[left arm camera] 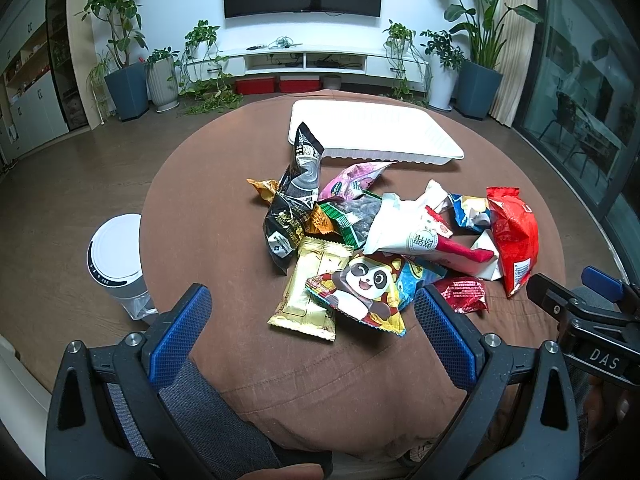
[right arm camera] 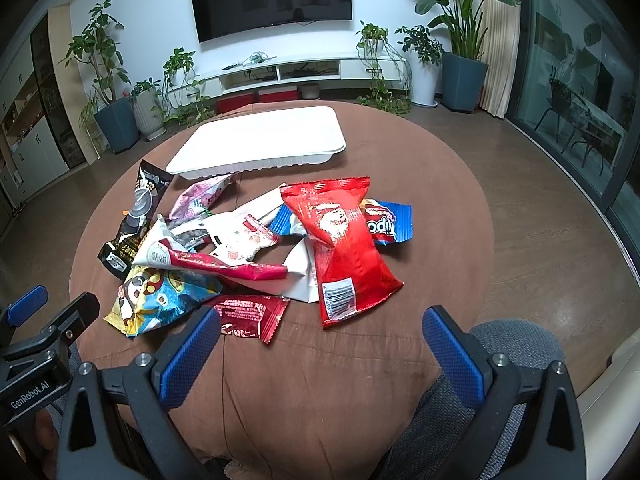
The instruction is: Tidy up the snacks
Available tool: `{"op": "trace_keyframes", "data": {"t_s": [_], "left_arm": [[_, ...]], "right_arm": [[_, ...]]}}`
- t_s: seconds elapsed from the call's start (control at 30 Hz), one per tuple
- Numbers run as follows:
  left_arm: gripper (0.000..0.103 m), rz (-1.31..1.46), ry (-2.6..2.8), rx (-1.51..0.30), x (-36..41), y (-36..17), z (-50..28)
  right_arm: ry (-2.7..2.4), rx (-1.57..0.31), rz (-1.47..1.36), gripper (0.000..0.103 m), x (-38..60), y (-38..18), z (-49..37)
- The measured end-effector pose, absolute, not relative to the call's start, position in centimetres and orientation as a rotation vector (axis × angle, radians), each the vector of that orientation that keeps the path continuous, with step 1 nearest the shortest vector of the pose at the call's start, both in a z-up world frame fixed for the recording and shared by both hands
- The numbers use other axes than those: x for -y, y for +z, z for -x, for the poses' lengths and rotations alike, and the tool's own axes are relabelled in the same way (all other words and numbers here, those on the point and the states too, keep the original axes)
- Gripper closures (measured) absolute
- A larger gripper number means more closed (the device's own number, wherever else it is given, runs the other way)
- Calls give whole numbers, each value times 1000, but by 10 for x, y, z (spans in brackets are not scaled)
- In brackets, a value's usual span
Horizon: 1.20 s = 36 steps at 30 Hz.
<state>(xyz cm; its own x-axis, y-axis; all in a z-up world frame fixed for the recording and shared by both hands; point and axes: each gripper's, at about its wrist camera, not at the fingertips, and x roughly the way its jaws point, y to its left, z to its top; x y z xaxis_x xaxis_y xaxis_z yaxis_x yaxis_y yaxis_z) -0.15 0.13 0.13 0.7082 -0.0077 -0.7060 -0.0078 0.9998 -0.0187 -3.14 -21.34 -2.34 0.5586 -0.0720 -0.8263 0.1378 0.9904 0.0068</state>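
Several snack packets lie heaped on a round table with a brown cloth (left arm camera: 208, 208) (right arm camera: 432, 200). A white tray (left arm camera: 372, 132) (right arm camera: 260, 140) sits beyond the heap. Nearest the left gripper (left arm camera: 314, 320) are a panda packet (left arm camera: 368, 292) and a gold packet (left arm camera: 312, 284). Its jaws stand open with nothing between them. The right gripper (right arm camera: 320, 338) is open too, just short of a big red bag (right arm camera: 340, 248) and a small dark red packet (right arm camera: 252, 314). A black packet (left arm camera: 298, 184) (right arm camera: 136, 216) stands at the heap's left. Each gripper shows at the edge of the other's view.
A white round bin (left arm camera: 116, 264) stands on the floor left of the table. Grey chair fabric (right arm camera: 516, 344) is at the near edge. Potted plants (left arm camera: 128, 68), a low white TV shelf (left arm camera: 304, 60) and glass doors (right arm camera: 580, 92) ring the room.
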Motion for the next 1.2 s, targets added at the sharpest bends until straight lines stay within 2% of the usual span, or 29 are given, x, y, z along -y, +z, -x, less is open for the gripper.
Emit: {"op": "trace_keyframes", "data": {"t_s": [0.63, 0.87, 1.0, 1.07, 1.2], "left_arm": [[0, 14, -4, -778, -2, 0, 2], [0, 120, -156, -702, -36, 0, 5], [0, 105, -123, -828, -49, -14, -1], [0, 109, -73, -947, -57, -29, -4], [1, 179, -54, -990, -71, -39, -8]], "right_arm": [[-116, -975, -80, 0, 213, -25, 32], [-90, -975, -102, 0, 217, -25, 29], [-79, -942, -120, 0, 224, -24, 30], [-70, -939, -148, 0, 230, -24, 28], [-53, -946, -205, 0, 243, -27, 25]]}}
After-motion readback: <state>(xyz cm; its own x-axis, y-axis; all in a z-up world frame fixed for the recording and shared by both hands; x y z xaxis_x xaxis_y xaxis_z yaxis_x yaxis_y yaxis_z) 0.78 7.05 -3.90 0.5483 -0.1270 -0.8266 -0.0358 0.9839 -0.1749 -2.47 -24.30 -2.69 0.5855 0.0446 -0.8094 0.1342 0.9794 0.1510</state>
